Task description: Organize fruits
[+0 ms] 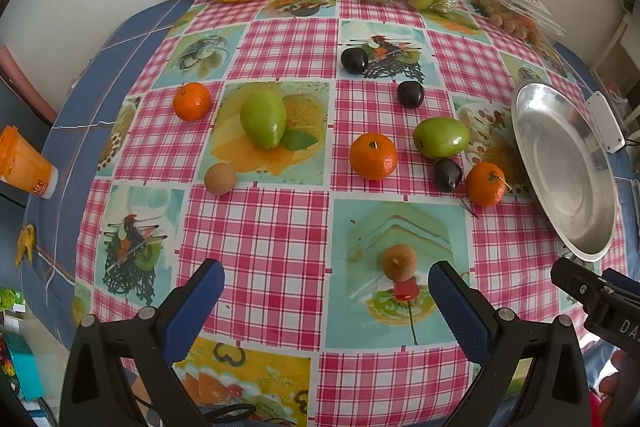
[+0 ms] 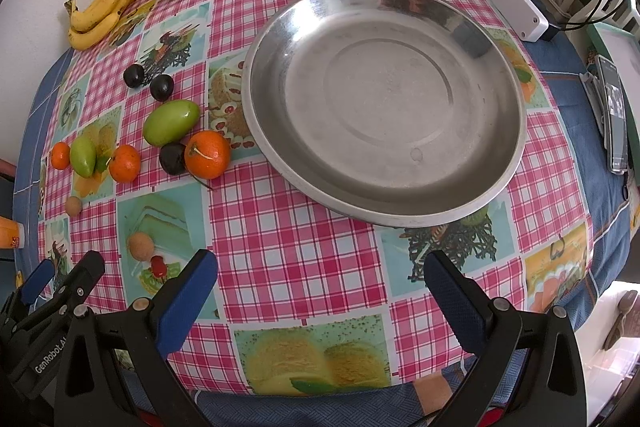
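Pink-checked picture-print tablecloth (image 2: 288, 251) over blue cloth, white wall behind; round steel dish (image 2: 384, 99) empty. Left gripper (image 1: 326, 291) reads "GenRobot.AI". Right gripper (image 2: 320, 279), left gripper: both jaws spread, nothing held.

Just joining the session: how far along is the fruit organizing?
Nothing looks done: the round metal plate holds no fruit. Nothing is in hand either; the left tongs and right tongs are both open above the table. Left to move: three orange tangerines, two green mangoes, three dark plums and two small brown fruits scattered on the checked tablecloth.
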Demonstrator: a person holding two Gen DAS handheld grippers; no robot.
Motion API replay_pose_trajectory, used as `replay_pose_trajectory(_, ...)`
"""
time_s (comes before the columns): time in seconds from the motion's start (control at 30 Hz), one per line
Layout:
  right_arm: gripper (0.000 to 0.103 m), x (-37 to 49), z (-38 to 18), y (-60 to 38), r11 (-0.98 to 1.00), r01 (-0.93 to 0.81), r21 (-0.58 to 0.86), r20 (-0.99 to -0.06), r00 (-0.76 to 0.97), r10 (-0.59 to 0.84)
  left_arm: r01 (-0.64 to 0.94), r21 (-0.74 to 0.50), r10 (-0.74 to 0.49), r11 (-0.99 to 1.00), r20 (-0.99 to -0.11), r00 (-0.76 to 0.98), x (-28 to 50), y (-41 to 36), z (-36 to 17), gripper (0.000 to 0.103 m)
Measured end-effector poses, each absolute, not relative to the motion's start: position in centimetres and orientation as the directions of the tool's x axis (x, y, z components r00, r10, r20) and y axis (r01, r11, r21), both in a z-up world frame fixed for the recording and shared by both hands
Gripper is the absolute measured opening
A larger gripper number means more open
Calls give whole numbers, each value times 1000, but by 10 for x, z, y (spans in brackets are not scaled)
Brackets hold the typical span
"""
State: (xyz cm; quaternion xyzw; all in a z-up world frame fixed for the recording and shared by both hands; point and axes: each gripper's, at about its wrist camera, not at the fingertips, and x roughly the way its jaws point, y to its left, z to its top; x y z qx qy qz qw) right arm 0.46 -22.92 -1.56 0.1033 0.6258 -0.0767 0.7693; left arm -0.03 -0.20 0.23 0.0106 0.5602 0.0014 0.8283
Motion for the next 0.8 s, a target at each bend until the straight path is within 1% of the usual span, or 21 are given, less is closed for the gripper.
replay_pose_trajectory(0.3,103,5,-15,-229,967,248,62,-979,205,10,8,14,10,1000,-934,358,0,-3,2,103)
replay_pose_trajectory(0.4,103,5,-14,-229,967,247,62,-979,204,11,9,28,23,1000,-932,362,0,-3,3,103)
replay_pose_trajectory(0.43,103,5,-14,-229,967,247,62,-979,204,11,8,52,45,999,-928,370,0,-3,4,103)
replay_pose_trajectory(0.67,103,5,-14,-229,967,247,63,-979,203,11,9,77,69,997,-932,355,0,-3,4,103)
replay_pose_trajectory(0.8,103,5,-12,-228,967,244,71,-977,211,18,10,54,47,998,-939,340,2,-3,1,103)
